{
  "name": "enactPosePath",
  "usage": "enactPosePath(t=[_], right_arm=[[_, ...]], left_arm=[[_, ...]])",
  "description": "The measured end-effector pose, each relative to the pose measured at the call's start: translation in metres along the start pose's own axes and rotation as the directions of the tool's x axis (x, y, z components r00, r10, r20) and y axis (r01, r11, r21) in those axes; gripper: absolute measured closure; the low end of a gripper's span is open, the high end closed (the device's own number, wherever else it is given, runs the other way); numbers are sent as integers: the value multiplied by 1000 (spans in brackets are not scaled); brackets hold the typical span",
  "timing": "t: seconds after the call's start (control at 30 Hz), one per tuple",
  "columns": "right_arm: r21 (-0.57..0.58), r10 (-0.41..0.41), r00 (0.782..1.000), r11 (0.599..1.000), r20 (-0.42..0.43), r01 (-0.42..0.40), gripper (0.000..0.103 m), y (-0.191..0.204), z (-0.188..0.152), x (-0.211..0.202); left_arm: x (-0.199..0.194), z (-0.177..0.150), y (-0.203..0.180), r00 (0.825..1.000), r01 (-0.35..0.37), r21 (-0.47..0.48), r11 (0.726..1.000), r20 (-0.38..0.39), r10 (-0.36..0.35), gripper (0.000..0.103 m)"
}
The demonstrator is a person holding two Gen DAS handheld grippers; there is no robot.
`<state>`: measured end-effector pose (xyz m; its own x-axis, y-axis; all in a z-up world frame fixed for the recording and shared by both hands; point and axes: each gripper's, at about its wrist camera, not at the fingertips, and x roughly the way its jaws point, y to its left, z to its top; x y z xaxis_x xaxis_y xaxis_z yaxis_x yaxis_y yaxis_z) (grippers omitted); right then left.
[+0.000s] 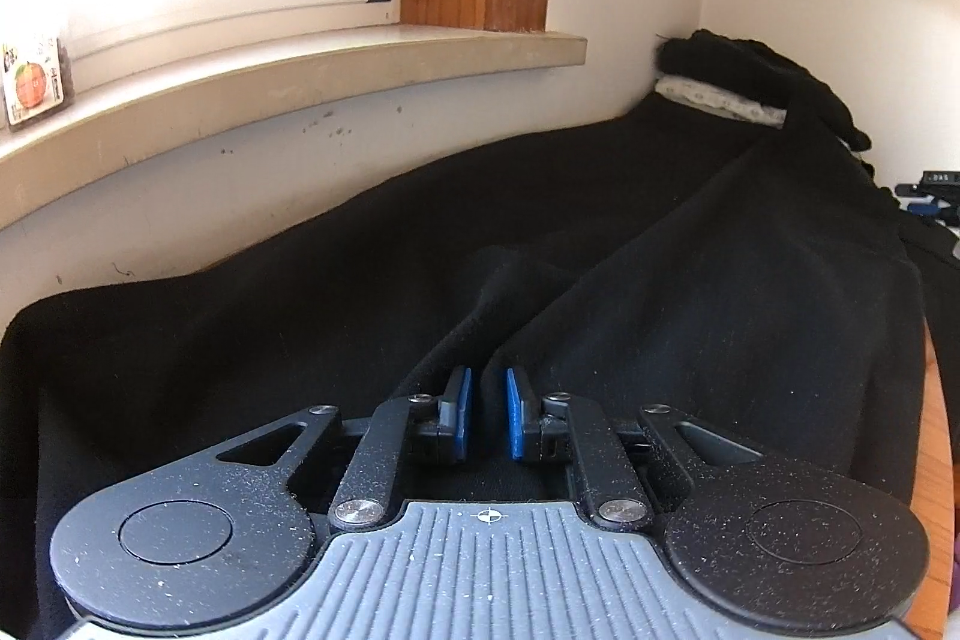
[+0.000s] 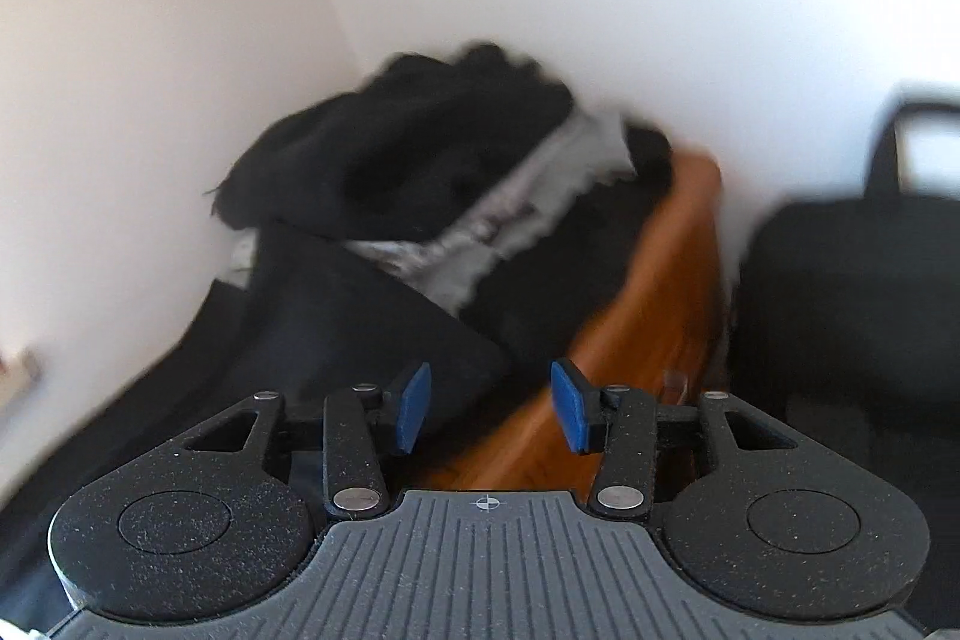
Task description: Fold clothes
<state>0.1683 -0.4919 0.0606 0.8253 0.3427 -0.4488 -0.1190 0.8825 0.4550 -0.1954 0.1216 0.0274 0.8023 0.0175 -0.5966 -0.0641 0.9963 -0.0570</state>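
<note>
black garment (image 1: pixel 420 244) on wooden table (image 2: pixel 636 340)

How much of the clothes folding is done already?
Some looks done: a small heap of black and pale clothes sits in the far corner. In hand: nothing yet. The left gripper hangs, jaws slightly apart, over the spread black garment; the right gripper is open and empty. Left: folding that garment.

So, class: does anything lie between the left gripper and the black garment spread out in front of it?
Nothing visible does. The left gripper sits just above the black garment, with a narrow empty gap showing between its pads.
</note>
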Motion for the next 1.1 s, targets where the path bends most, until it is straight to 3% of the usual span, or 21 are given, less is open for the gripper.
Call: enactPosePath(t=[0.07,0.3,0.4,0.5,0.57,0.6,0.67,0.73,0.77,0.83,0.87,0.97,1.03,1.1], right_arm=[[57,46,999,997,-24,-44,57,-7,-2,4],[68,106,992,993,-74,-101,61,3,0,23],[58,157,986,986,-63,-154,99,7,8,22],[-14,233,963,972,138,-234,100,12,31,-22],[-27,227,955,974,193,-226,102,12,44,-45],[-60,174,965,984,195,-166,101,13,48,-52],[-109,66,986,993,153,-49,98,11,47,-50],[-94,1,994,996,108,9,94,4,41,-42],[-84,13,995,996,97,-5,93,3,37,-39],[-64,63,995,996,83,-58,70,4,28,-36],[-69,91,993,994,69,-86,65,11,23,-32],[-126,178,984,976,11,-176,61,45,6,-22],[-174,261,964,948,-58,-267,51,78,-9,-16],[-228,335,934,906,-127,-356,48,113,-29,-12]], left_arm=[[1,0,1,1000,2,-1,1000,-1,-2,89],[3,1,2,1000,8,-4,1000,-2,-8,89],[3,1,3,1000,12,-5,1000,-3,-12,89],[3,0,3,1000,16,2,1000,-2,-16,89],[2,1,4,1000,17,3,1000,-3,-17,89],[2,1,4,1000,18,4,1000,-4,-18,89],[2,1,4,1000,19,-1,1000,-4,-19,87],[0,2,4,1000,17,-5,1000,-4,-17,82],[-1,3,4,1000,14,-5,1000,-3,-15,80],[-6,6,2,1000,3,5,1000,2,-3,68],[-10,7,1,1000,-3,12,1000,7,2,65],[-27,10,0,999,-16,23,1000,29,16,51],[-40,9,2,999,-27,25,999,48,26,36],[-53,7,8,997,-43,25,999,59,41,35]])
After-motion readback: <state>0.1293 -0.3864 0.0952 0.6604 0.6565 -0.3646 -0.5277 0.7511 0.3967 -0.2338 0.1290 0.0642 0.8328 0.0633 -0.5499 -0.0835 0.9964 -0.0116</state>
